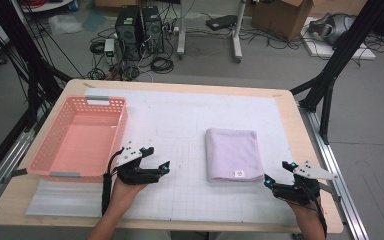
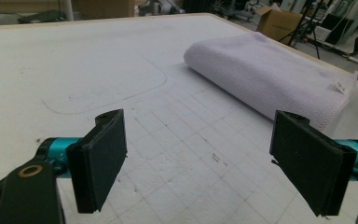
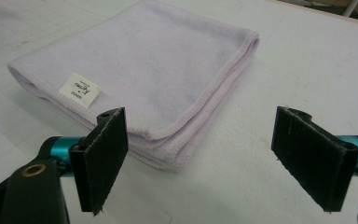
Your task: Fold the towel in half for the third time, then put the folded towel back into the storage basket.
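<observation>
From the high view, a folded lilac terry-cloth towel (image 1: 233, 160) lay flat on the white gridded mat, right of the table's middle and nearer its front edge, well apart from the empty pink perforated plastic basket (image 1: 78, 138) at the left edge; the left gripper (image 1: 159, 160) and right gripper (image 1: 279, 172) flanked the towel, both gaping and holding nothing. In the left gripper view its jaws stood wide over bare mat, the towel (image 2: 265, 77) beyond. In the right gripper view the jaws stood wide, unladen, just short of the towel's stitched near corner (image 3: 168, 140); it looked light, soft and limp, best pinched through all layers at that corner
</observation>
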Demonstrator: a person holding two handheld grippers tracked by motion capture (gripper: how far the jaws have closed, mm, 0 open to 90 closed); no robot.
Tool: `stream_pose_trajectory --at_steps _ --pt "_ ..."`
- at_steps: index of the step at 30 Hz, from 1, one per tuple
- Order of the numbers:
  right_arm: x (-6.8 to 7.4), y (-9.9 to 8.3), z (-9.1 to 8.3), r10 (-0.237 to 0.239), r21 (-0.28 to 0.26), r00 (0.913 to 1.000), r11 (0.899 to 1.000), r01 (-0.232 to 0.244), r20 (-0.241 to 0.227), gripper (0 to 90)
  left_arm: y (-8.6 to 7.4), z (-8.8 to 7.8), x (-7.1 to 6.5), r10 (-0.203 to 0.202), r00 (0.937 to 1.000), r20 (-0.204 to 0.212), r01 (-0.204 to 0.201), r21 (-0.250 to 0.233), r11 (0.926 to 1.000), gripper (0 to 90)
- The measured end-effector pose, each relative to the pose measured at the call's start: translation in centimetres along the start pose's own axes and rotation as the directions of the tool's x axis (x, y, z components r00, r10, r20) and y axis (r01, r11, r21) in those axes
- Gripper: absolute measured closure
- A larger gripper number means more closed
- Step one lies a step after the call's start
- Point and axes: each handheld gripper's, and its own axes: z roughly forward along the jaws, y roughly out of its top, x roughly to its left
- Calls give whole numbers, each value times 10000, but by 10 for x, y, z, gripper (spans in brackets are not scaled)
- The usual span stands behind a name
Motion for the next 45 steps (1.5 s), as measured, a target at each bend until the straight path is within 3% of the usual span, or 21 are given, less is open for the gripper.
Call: stream_pose_trajectory --at_steps 16,31,35,39,45 --pt "2 -1 2 -4 162 10000 9999 5 -98 176 0 -5 4 -182 9998 -113 179 -252 9995 201" --pt "3 -4 3 6 318 9999 9995 -1 -150 176 0 -2 6 -469 9989 76 471 -288 9985 200" --pt "2 -6 1 17 393 10000 9992 -14 -95 176 5 5 4 -732 9972 128 736 -336 9967 191" --pt "1 -7 0 50 341 9999 9994 -47 -105 176 15 15 1 -668 9975 249 672 -169 9976 196" --pt "0 -6 2 48 374 9999 9993 -42 -154 176 30 45 -7 -856 9931 802 839 242 9962 216"
